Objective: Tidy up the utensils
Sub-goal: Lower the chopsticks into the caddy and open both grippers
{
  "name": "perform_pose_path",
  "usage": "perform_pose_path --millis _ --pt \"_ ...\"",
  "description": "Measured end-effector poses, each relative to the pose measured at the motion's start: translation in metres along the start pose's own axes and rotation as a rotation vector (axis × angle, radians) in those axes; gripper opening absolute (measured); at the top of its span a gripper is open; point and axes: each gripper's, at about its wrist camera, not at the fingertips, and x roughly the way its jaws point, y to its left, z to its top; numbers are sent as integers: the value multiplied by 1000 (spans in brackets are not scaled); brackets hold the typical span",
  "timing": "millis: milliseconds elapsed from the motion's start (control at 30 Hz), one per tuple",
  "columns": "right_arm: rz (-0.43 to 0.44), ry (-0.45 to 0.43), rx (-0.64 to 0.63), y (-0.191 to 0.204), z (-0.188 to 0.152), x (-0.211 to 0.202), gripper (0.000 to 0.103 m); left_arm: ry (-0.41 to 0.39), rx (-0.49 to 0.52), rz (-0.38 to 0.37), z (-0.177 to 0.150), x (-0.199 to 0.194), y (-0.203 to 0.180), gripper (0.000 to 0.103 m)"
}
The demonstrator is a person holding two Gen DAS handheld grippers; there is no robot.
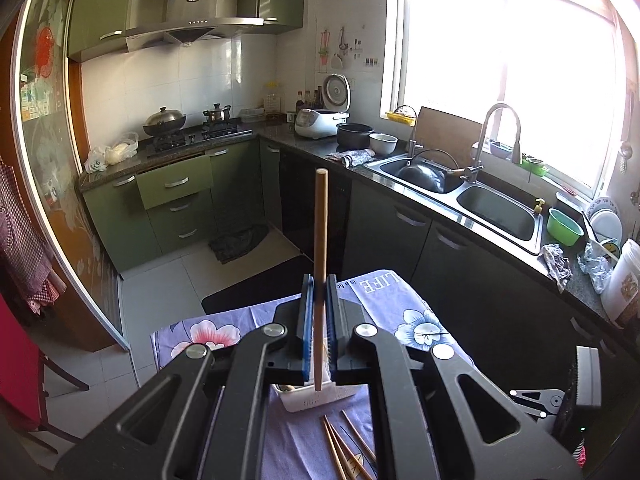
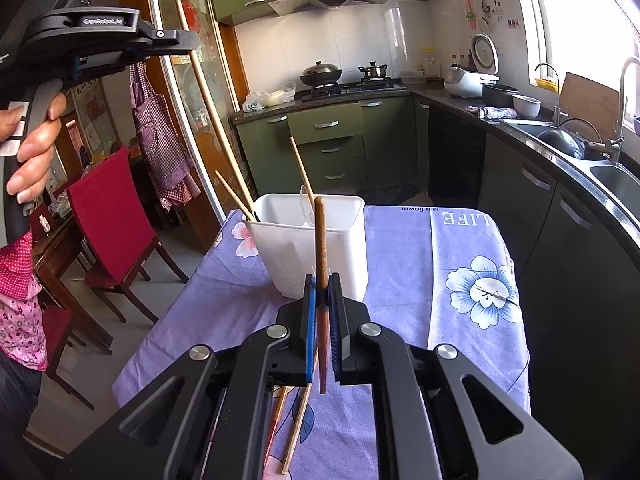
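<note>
Gripping upright chopsticks, both pairs of jaws are clamped: left gripper [image 1: 320, 284] on a pale wooden chopstick [image 1: 320, 240], right gripper [image 2: 323, 286] on a dark brown chopstick [image 2: 320, 240] before a white plastic holder [image 2: 280, 240].

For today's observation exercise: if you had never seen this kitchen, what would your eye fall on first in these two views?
First, the two black grippers with blue pads: the left gripper clamps a pale wooden chopstick upright, the right gripper a darker brown chopstick. Next, the white plastic utensil holder on the purple flowered tablecloth, with chopsticks already leaning in it. Loose chopsticks lie on the cloth below the grippers.
</note>
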Motion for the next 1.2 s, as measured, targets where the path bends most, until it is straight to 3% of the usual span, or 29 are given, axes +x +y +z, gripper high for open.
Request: perform_pose_path --millis 200,433,633,700,867,967,1133,1200 --pt "4 -67 -27 5 39 -17 7 37 -25 28 -2 45 12 6" --pt "29 -166 -15 6 105 -32 7 158 -28 31 -38 94 19 6" --pt "-6 -205 7 6 157 -3 7 204 -24 36 -61 107 25 7" --pt "-9 -196 20 3 166 16 7 201 -23 29 -63 104 24 12" --pt "-27 -130 45 -4 163 69 7 138 -12 30 -62 80 22 20" --pt "-32 -78 48 -7 148 95 7 110 8 30 -67 64 16 34" --pt "-46 -2 52 -13 118 127 8 90 36 74 -85 43 1 36" --pt "-50 23 46 -14 109 136 8 84 38 74 -94 36 -3 46"
